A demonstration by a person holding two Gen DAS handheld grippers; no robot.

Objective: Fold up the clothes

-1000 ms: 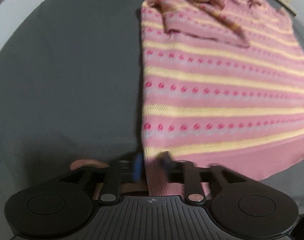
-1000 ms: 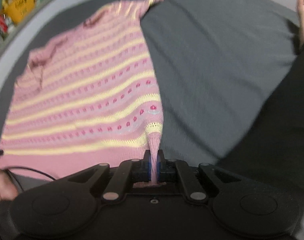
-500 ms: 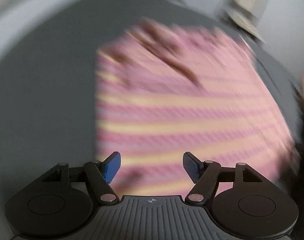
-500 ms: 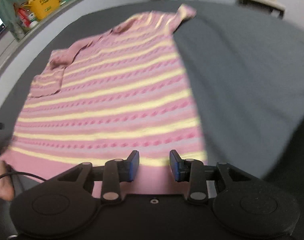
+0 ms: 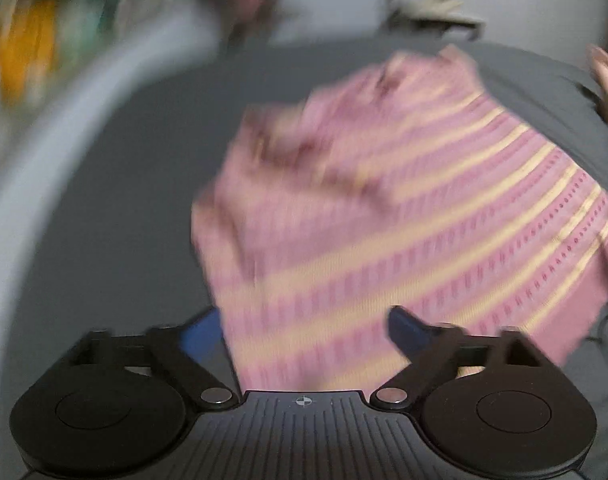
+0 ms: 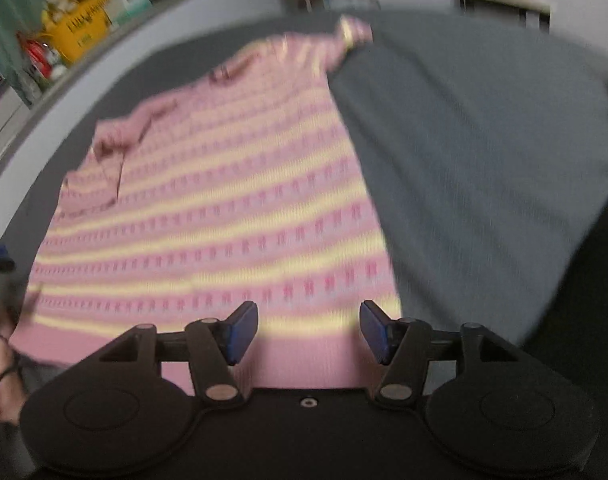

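**Both tools spread wide above the striped sweater**

A pink sweater (image 6: 216, 216) with pale yellow stripes and rows of small darker pink marks lies spread on a dark grey surface (image 6: 464, 168) (whether that is a mat on the floor or a covered bed cannot be told). In the right wrist view the garment lies mostly flat, its plain pink hem nearest the camera and one sleeve folded in across the body at the far left. A cuff or corner pokes out at the far top edge.

The right tool (image 6: 308, 330) hangs over the hem with its blue-padded fingers (image 6: 240, 332) far apart and nothing between them; the cloth shows flat in the gap below.

The left tool (image 5: 304, 332) is likewise wide open, gripping nothing. Its view is heavily blurred, so fine detail is lost, but the sweater fills the middle and right of the frame, with bunched folds toward the far side. The near left corner of the garment sits between the two blue pads (image 5: 408, 332).

At the far left of the right wrist view, cluttered goods (image 6: 76, 24), including something yellow, stand beyond the pale border of the grey surface.
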